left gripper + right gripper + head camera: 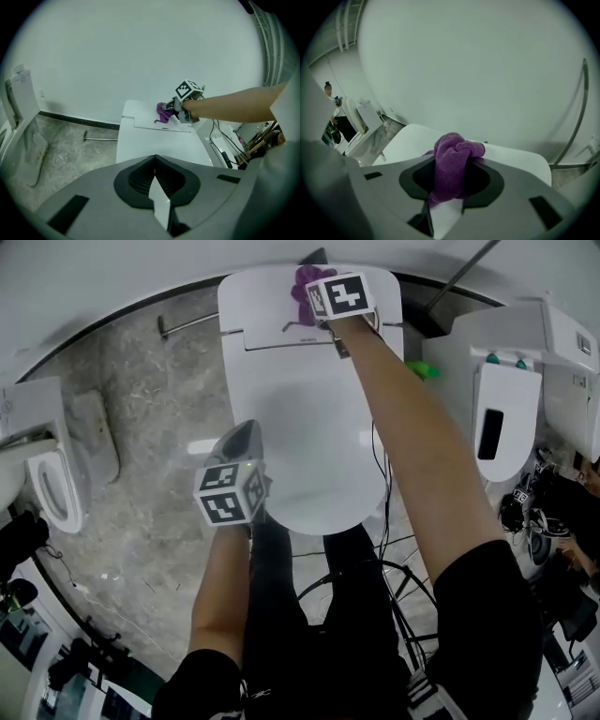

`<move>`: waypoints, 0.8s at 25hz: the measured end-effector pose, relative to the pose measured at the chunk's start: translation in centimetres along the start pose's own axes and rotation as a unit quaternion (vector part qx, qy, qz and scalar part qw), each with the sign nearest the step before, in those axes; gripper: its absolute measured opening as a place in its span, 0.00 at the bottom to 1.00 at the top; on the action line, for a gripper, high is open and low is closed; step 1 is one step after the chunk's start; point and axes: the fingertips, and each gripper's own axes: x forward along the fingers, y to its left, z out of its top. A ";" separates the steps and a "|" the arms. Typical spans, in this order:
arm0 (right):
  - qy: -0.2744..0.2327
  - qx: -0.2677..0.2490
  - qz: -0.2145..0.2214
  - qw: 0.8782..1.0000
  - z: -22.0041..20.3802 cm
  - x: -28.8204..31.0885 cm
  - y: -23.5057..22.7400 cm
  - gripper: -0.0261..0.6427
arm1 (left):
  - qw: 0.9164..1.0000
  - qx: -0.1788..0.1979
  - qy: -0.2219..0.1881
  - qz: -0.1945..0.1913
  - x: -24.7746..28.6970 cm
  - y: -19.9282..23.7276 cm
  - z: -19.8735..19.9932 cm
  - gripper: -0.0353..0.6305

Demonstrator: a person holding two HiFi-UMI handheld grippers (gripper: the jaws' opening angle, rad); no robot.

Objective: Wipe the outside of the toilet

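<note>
Right gripper view: cloth (452,159) between jaws

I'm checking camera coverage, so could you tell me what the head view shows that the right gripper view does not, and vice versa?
Head view only: the left gripper by the closed toilet lid, and cables on the floor. Right gripper view only: the right gripper, jaws clamped on the purple cloth. Both: that cloth on the white tank top.

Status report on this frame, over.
Right gripper shut on purple cloth, on the toilet's rear top. Left gripper shut, empty, by the lid. Nothing blocking.
</note>
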 end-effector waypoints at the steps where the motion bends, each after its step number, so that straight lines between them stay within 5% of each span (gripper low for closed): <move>1: -0.004 -0.002 0.002 1.000 -0.1 -0.2 -0.6 0.25 | 1.000 0.003 0.001 -0.001 0.4 -0.8 0.0 0.06; 20: -0.039 0.015 0.026 0.999 -3.2 -4.3 -12.4 0.25 | 0.999 0.037 0.010 -0.011 6.9 -13.1 1.1 0.06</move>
